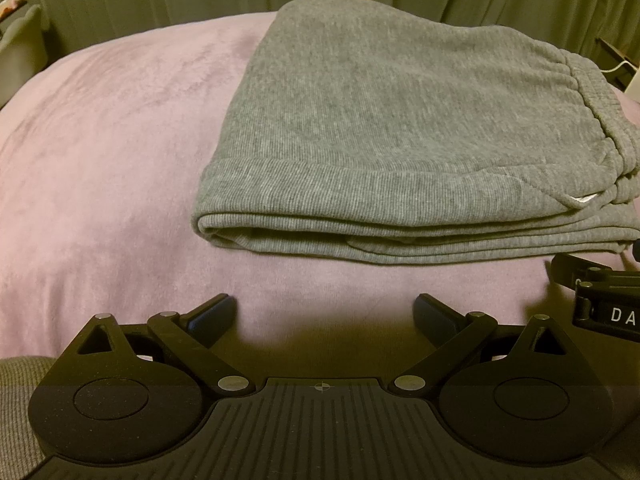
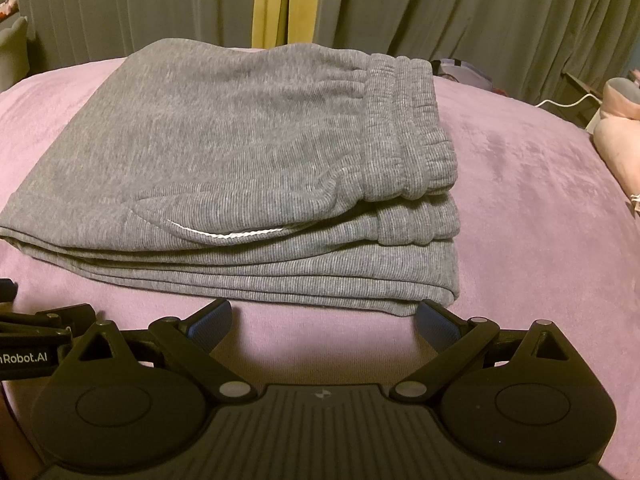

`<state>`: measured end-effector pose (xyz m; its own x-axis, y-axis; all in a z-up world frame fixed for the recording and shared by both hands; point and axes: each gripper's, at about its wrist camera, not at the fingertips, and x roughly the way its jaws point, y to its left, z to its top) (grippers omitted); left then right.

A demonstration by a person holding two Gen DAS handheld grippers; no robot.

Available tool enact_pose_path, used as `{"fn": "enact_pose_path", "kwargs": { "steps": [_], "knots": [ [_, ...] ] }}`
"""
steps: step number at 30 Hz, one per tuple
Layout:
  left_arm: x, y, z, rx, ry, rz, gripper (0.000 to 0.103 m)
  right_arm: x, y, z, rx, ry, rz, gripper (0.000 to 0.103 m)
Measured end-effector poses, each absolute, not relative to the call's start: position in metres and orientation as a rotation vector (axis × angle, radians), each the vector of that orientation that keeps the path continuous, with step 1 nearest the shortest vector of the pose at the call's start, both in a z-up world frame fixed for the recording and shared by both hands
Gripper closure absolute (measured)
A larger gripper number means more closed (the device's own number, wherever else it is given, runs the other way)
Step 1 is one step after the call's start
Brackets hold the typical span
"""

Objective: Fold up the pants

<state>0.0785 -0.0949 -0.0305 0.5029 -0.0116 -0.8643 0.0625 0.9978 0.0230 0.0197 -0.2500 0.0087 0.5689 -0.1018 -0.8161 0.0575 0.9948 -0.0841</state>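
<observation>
Grey sweatpants lie folded in a flat stack of several layers on a pink blanket. The elastic waistband is on the right side of the stack, with a white pocket edge showing; both show in the right wrist view. My left gripper is open and empty, a little short of the stack's near left edge. My right gripper is open and empty, its right fingertip just at the stack's near right corner. Part of the right gripper shows at the left view's right edge.
The pink blanket covers a bed. Grey-green curtains with a yellow gap hang behind it. A pink plush object and a white cable lie at the far right.
</observation>
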Motion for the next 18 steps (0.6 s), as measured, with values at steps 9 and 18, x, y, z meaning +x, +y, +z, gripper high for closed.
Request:
{"fn": "enact_pose_path", "kwargs": {
  "steps": [9, 18],
  "knots": [
    [0.0769, -0.0943, -0.0306, 0.045, 1.034, -0.052, 0.002, 0.0193, -0.2504, 0.0088, -0.051, 0.961, -0.094, 0.004],
    [0.0774, -0.0967, -0.0305, 0.057, 1.026, -0.062, 0.002, 0.0196, -0.2505, 0.0089, -0.051, 0.961, -0.093, 0.004]
  ]
}}
